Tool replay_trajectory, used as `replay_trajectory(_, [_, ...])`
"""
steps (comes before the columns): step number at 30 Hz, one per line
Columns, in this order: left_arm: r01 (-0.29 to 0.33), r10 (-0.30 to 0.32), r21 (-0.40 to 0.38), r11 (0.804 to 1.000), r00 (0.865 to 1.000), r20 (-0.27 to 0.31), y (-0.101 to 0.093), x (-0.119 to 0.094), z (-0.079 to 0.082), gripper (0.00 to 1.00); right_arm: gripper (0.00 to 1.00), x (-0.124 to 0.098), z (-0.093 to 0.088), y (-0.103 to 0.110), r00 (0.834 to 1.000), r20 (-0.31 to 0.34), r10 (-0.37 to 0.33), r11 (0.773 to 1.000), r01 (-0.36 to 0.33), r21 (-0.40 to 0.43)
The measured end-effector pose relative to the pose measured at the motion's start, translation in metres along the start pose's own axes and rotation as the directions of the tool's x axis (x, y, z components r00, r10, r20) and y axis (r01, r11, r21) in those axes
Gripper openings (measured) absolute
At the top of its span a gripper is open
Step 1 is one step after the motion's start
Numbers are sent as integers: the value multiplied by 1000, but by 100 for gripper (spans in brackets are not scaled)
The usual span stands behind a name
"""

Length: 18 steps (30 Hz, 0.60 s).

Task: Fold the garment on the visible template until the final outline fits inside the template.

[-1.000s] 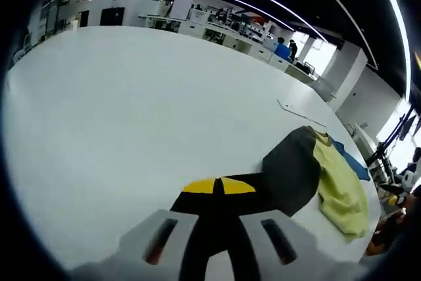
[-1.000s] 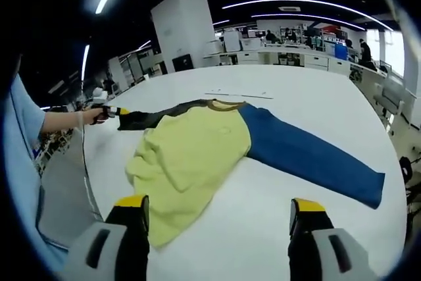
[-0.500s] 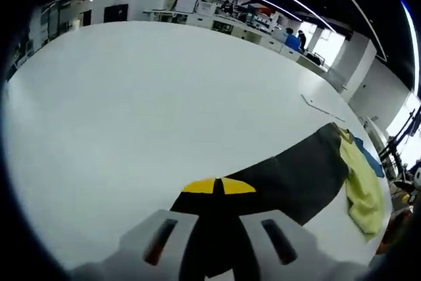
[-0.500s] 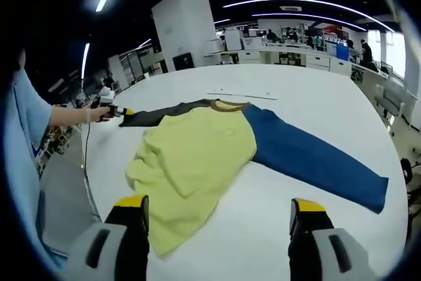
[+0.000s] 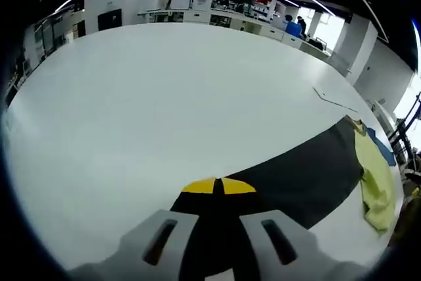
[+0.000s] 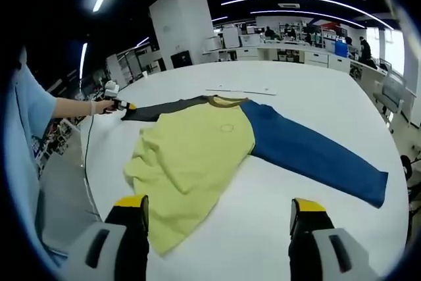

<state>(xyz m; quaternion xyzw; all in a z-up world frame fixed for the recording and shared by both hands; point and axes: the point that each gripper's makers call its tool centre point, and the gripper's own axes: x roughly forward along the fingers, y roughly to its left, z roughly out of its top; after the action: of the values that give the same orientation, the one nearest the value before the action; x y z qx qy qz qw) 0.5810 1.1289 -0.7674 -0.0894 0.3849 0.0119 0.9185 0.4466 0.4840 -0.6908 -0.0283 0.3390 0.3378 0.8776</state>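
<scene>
The left gripper [image 5: 214,185] pinches the cuff of the dark sleeve [image 5: 299,176], which runs toward 2 o'clock to the garment [image 6: 197,156] (yellow body, blue sleeve [image 6: 309,153]) on the white table [image 6: 296,106]. The right gripper [image 6: 217,218] hovers wide apart, holding nothing; at 9 o'clock an outstretched hand [image 6: 99,106] grips the other tool.

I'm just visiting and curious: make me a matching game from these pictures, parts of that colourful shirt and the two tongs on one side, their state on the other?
Things:
1. dark grey sleeve
2. blue sleeve
3. yellow-green shirt body
4. right tongs

States:
A. open, holding nothing
B. lying flat and free on the white table
C. rumpled at its near edge
D. pinched at its end by the left tongs

Pairs: 1-D, 2-B, 3-C, 4-A
</scene>
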Motion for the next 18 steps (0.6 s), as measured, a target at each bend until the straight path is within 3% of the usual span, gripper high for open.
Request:
replay_trajectory(10, [-10,11,15,1000,999,-32,-1,-9,-9,0,99,1,1,-6,1000,11,-28,1000,28,-11])
replay_trajectory(16, [32,-32,57,998,999,0,-6,-15,-4,0,100,0,-2,-9,1000,9,-29,1000,29,-6])
replay_trajectory(18, [59,-60,79,995,998,15,-12,-18,-2,6,100,0,-1,-10,999,14,-30,1000,30,0])
